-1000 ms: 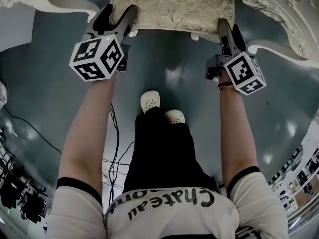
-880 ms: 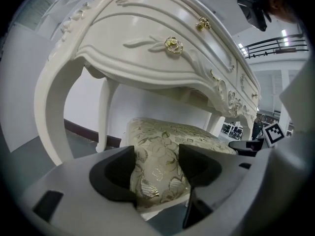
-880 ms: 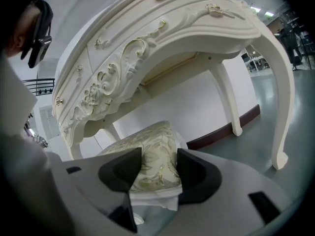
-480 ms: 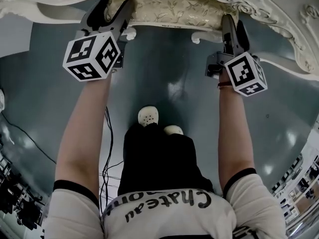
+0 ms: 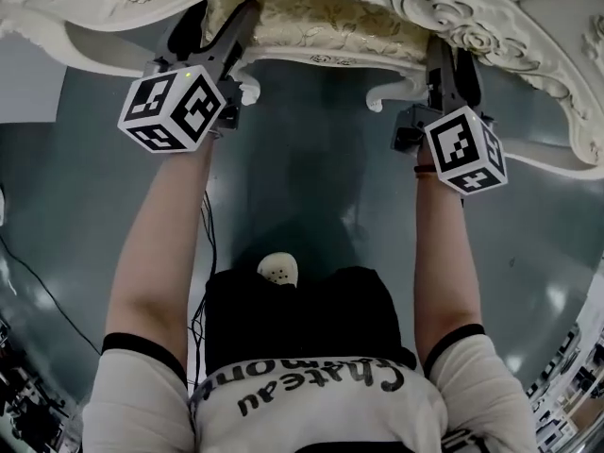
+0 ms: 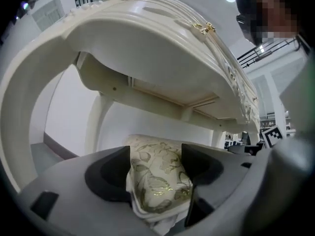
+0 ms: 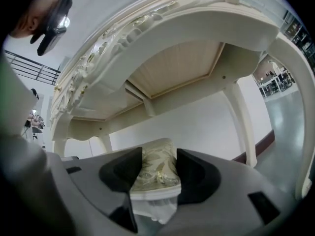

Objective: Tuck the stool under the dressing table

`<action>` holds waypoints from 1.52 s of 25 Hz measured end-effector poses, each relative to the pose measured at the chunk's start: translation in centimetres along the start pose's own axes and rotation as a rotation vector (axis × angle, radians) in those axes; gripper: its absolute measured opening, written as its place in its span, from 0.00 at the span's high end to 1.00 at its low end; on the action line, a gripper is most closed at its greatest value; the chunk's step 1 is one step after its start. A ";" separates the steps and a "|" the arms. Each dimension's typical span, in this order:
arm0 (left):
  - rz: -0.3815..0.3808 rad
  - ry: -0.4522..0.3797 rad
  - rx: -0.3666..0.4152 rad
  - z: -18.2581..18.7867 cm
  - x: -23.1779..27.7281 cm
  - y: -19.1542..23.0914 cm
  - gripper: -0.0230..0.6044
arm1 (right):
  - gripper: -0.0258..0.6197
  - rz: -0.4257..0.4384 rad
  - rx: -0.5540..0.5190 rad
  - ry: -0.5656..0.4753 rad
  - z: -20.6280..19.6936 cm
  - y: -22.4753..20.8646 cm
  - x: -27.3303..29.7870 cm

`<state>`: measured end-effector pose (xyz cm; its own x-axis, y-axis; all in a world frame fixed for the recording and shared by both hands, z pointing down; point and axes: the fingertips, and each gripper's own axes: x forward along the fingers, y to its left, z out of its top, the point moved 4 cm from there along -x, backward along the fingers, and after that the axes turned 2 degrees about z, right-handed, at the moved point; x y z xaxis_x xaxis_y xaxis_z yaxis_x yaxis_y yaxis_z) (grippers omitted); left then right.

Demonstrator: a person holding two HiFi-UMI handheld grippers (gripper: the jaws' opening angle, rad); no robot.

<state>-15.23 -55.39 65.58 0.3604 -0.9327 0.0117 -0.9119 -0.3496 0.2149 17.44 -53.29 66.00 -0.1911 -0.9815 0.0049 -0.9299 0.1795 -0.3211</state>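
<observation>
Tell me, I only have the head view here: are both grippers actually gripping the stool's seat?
Observer: The right gripper view shows the right gripper clamped on the edge of the stool.
Operator: And the left one?
Observer: The stool's floral seat fills the gap between the jaws of the left gripper, and those jaws are opening.
Operator: Is the seat under the table?
Observer: Yes. The right gripper view shows the dressing table underside above the seat, with white wall between them.

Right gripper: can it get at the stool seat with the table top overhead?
Looks like yes: the right gripper has the stool seat edge between its jaws, pads against it, and the dressing table top sits clear above.
</observation>
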 end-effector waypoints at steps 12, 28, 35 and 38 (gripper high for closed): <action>0.022 -0.051 0.050 0.1 2.4 0.9 0.45 | 0.62 0.080 -0.022 -0.013 -0.1 -0.6 2.4; 0.026 -0.148 0.078 -1.3 -2.9 -1.6 0.50 | 0.62 0.055 -0.126 -0.047 0.3 0.6 -2.1; -0.001 -0.118 0.175 -2.4 -4.6 -3.2 0.84 | 0.72 -0.001 0.026 -0.036 -0.7 -0.6 -5.1; -0.010 -0.098 0.183 -1.9 -4.6 -4.6 0.90 | 0.77 -0.029 0.009 0.009 -0.6 -1.1 -6.0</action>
<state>-12.28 -49.30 66.42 0.3566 -0.9302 -0.0868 -0.9322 -0.3604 0.0331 19.46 -47.61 66.86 -0.1676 -0.9856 0.0230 -0.9322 0.1508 -0.3289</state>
